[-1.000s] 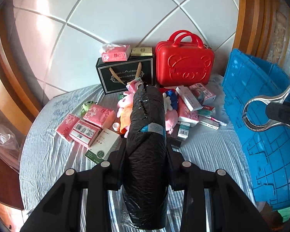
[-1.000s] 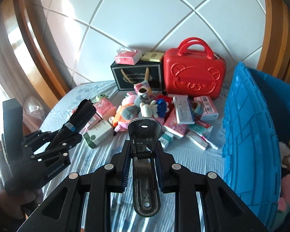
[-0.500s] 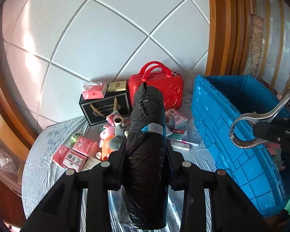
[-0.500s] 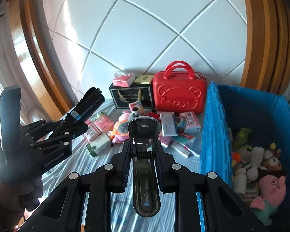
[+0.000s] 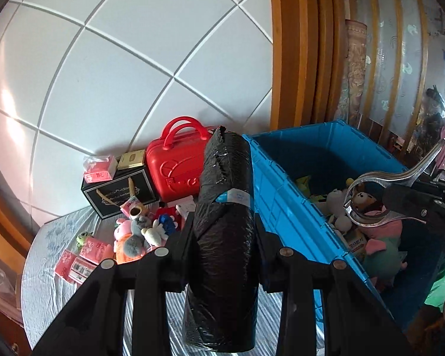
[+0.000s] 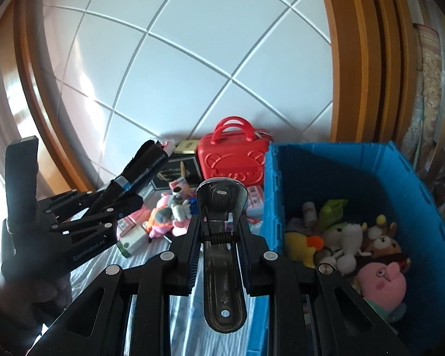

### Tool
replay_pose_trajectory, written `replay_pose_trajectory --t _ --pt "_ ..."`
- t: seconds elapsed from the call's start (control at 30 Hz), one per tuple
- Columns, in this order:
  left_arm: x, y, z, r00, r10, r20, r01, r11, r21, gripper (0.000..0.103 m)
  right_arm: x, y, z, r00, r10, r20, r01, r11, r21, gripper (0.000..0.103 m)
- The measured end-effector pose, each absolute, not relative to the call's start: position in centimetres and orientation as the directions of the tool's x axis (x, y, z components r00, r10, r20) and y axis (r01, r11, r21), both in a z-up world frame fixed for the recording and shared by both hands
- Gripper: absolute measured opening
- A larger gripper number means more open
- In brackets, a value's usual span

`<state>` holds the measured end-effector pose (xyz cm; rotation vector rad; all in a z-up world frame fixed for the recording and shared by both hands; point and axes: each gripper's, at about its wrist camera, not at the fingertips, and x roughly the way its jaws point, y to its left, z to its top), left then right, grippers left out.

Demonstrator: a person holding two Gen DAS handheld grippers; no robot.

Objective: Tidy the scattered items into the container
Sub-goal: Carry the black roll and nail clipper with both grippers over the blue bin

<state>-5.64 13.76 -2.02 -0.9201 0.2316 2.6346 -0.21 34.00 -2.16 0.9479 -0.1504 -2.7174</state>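
My left gripper (image 5: 224,228) is shut on a black roll of plastic bags (image 5: 224,237), held in the air left of the blue crate (image 5: 284,207); it also shows in the right wrist view (image 6: 124,195). My right gripper (image 6: 221,228) is shut on a metal clip (image 6: 221,255), held up near the crate's left wall (image 6: 270,207); the metal clip shows in the left wrist view (image 5: 379,198) above the crate. The crate holds several plush toys (image 6: 347,246).
On the striped cloth lie plush toys (image 5: 136,234), pink packets (image 5: 83,258) and small boxes (image 6: 130,238). A red case (image 5: 175,166) and a black box (image 5: 118,190) stand against the tiled wall. A wooden frame rises behind the crate.
Both grippers have risen and swung right toward the crate with their loads. The crate's inside with its plush toys now shows in both views.
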Motion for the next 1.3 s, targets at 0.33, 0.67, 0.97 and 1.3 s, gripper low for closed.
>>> replay_pose_trajectory --t 0.33,0.67,0.97,1.3 --pt "-6.1 21.7 -2.2 -0.687 0.349 -0.637 -0.478 -0.877 0.036 0.033 1.3 40.5 -2.3 -0.78 -0.193 -0.595 0.096 -0.977 0.191 0.023" --pt "-8.3 29.8 -3.1 -0.621 0.415 -0.665 -0.57 -0.821 0.019 0.033 0.5 46.9 -4.4 -0.777 -0.094 -0.623 -0.023 -0.984 0.177 0.023" --pt "-11.6 34.8 -4.0 -0.577 0.425 -0.697 -0.585 -0.811 -0.01 0.033 -3.5 51.1 -5.0 -0.77 -0.051 -0.636 -0.067 -0.985 0.16 0.023" --pt "-15.5 37.5 -5.7 -0.565 0.373 -0.736 -0.559 -0.829 0.009 0.033 -9.9 54.0 -6.5 -0.753 -0.034 -0.657 -0.115 -0.976 0.182 0.023"
